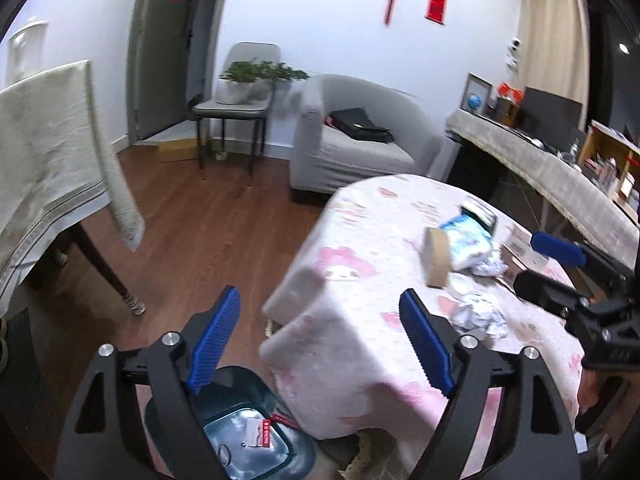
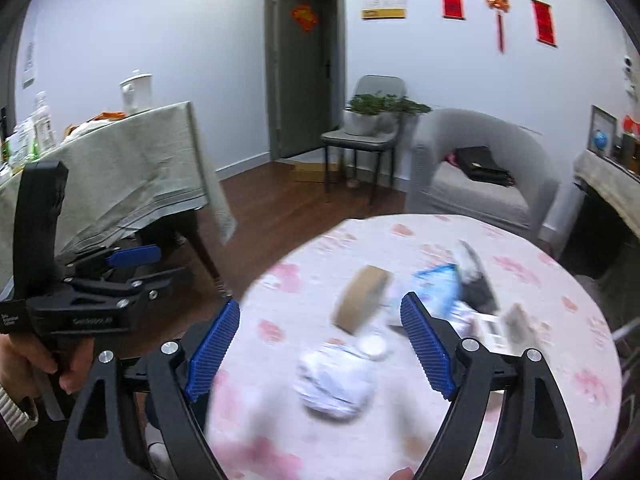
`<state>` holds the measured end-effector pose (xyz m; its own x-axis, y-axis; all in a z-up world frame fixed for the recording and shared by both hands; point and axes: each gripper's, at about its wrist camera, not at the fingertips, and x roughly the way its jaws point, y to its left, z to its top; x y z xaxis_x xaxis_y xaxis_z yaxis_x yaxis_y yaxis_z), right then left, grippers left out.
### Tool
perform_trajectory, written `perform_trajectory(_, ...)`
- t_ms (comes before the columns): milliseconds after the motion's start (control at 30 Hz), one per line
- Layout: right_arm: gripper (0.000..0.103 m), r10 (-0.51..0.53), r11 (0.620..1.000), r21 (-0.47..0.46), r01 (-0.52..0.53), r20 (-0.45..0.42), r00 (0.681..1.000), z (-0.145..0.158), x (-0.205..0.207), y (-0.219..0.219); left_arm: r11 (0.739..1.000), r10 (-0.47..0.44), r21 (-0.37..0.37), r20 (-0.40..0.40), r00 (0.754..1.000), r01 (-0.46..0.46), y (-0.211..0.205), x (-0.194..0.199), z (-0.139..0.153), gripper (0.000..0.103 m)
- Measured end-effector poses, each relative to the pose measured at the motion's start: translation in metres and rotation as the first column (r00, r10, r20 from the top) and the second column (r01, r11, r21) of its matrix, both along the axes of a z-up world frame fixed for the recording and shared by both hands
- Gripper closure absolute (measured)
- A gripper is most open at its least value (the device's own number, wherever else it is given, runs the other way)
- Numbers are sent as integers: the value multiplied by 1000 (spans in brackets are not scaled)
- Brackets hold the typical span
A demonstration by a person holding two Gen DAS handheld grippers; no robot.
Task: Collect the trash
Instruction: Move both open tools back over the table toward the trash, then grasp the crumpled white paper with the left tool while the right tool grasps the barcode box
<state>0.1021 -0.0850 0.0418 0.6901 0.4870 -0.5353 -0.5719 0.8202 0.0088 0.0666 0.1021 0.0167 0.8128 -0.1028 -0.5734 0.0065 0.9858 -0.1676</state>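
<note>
A round table with a pink floral cloth (image 1: 352,248) (image 2: 520,280) holds trash: crumpled white paper (image 1: 480,314) (image 2: 336,380), a brown tape roll (image 1: 436,256) (image 2: 362,298), a blue-and-white wrapper (image 1: 468,240) (image 2: 438,286) and small boxes (image 2: 490,326). A dark teal bin (image 1: 248,432) with a tag inside stands on the floor by the table. My left gripper (image 1: 320,344) is open and empty, above the bin and table edge. My right gripper (image 2: 320,348) is open and empty, above the crumpled paper. The right gripper also shows in the left wrist view (image 1: 548,264), the left gripper in the right wrist view (image 2: 136,264).
A second table with a beige cloth (image 1: 44,160) (image 2: 120,172) stands to the left. A grey armchair (image 1: 352,136) (image 2: 480,168) with a black bag and a chair with plants (image 1: 240,100) stand beyond. A cluttered counter (image 1: 560,172) runs on the right.
</note>
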Motion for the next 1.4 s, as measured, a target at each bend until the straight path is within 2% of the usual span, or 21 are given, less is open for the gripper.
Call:
perform_trajectory(200, 16, -82, 997, -10, 82, -9, 997, -9, 10, -44, 996, -94, 11, -10, 996, 94, -41, 9, -5, 18)
perform_trajectory(467, 14, -164, 986, -8, 164, -53, 985, -16, 21, -92, 978, -204, 33, -44, 978, 206, -98, 23, -19, 18)
perform_trajectory(633, 14, -187, 982, 12, 188, -74, 980, -19, 24, -115, 969, -242, 40, -61, 968, 245, -119, 30, -25, 18)
perform_trajectory(767, 13, -194, 980, 21, 197, -109, 975, -24, 30, -129, 970, -232, 53, -87, 969, 237, -131, 39, -32, 18)
perform_trajectory(833, 13, -191, 981, 16, 195, -132, 973, -29, 34, -134, 973, -215, 62, -93, 972, 221, -134, 42, -34, 23)
perform_trajectory(867, 13, -192, 981, 11, 196, -138, 972, -31, 36, -136, 973, -213, 66, -109, 971, 221, -136, 45, -36, 32)
perform_trajectory(900, 13, -193, 981, 10, 196, -144, 971, -33, 38, -137, 973, -212, 64, -121, 970, 220, -136, 46, -37, 46)
perform_trajectory(933, 13, -185, 982, 14, 189, -157, 970, -35, 41, -138, 974, -210, 56, -136, 968, 219, -137, 49, -40, 49)
perform_trajectory(1067, 13, -155, 986, 35, 166, -201, 967, -41, 50, -135, 977, -203, 38, -126, 971, 209, -136, 50, -39, 51)
perform_trajectory(1233, 13, -141, 988, 28, 150, -211, 967, -41, 57, -124, 979, -198, 20, -121, 973, 202, -132, 48, -37, 51)
perform_trajectory(1400, 13, -118, 984, 104, 148, -251, 961, -38, 64, -120, 979, -202, -1, -105, 974, 203, -124, 43, -32, 50)
